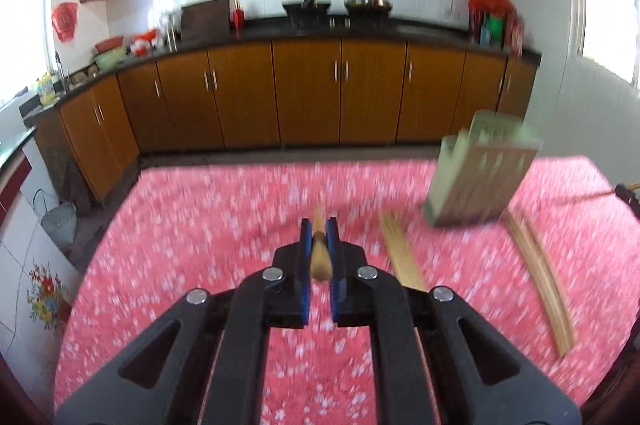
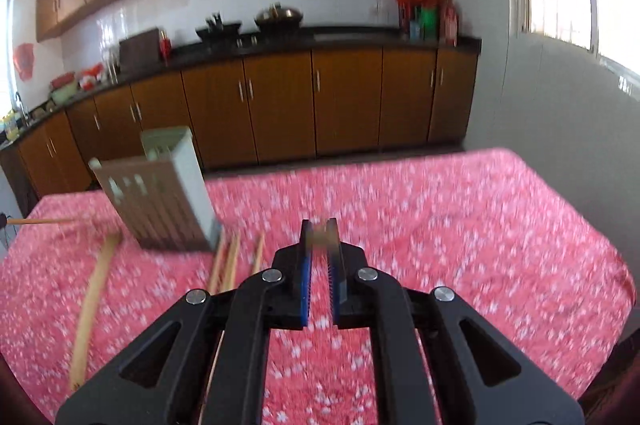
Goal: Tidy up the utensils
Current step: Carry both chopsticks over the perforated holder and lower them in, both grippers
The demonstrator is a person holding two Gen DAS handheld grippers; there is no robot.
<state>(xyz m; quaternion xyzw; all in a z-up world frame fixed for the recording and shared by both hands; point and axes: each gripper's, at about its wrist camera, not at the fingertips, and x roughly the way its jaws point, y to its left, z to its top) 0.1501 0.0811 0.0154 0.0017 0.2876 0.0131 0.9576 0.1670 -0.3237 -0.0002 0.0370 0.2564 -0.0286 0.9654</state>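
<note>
My left gripper (image 1: pixel 319 229) is shut on a wooden chopstick (image 1: pixel 320 253) that points forward between its blue pads, above the red flowered tablecloth (image 1: pixel 200 225). My right gripper (image 2: pixel 319 231) is shut on a blurred wooden chopstick (image 2: pixel 320 237) crosswise at its tips. A slotted grey-green utensil holder (image 1: pixel 478 177) stands to the right of the left gripper; in the right wrist view the holder (image 2: pixel 160 197) is to the left. Loose chopsticks (image 1: pixel 400 253) lie beside it, also in the right wrist view (image 2: pixel 228 261). Both views are motion-blurred.
More long wooden sticks (image 1: pixel 540 277) lie right of the holder, and one stick (image 2: pixel 92 301) lies at the left in the right wrist view. Beyond the table's far edge are orange kitchen cabinets (image 1: pixel 308 93) and a dark counter with pots.
</note>
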